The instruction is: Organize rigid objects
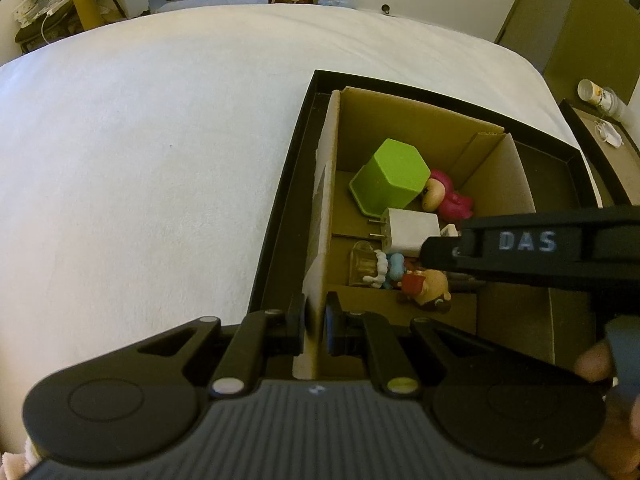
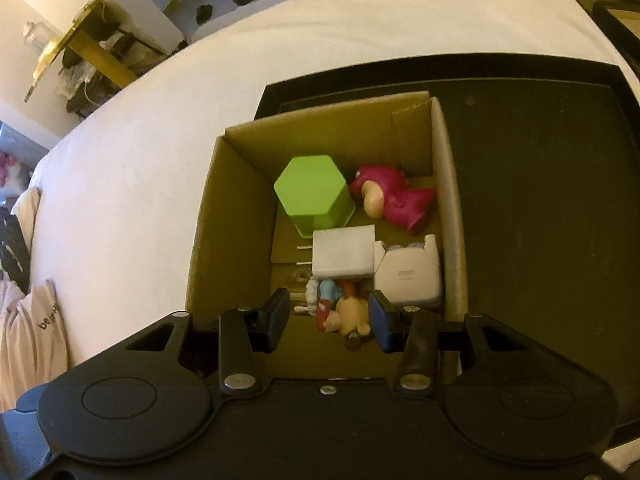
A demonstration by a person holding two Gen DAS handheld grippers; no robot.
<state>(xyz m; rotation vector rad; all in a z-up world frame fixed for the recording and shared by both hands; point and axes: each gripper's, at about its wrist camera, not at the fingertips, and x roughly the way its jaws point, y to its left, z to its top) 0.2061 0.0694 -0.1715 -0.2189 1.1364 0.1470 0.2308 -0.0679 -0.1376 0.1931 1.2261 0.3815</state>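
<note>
Left gripper (image 1: 316,322) jaws clamped on cardboard box (image 1: 326,200) wall; right gripper (image 2: 329,320) "DAS", jaws apart, empty.

Cardboard box (image 2: 240,208), open-topped, frame centre. Inside: green hexagonal cup (image 2: 314,194) upturned; pink figurine (image 2: 394,200) on its side; white charger (image 2: 344,254); small dolls (image 2: 340,308) jumbled below.

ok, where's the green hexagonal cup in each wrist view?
Left wrist: green hexagonal cup right of centre, at the cardboard box's far end.
Right wrist: cup centre, slightly left.
Shared landmark: pink figurine lying against the cup's right side.
</note>
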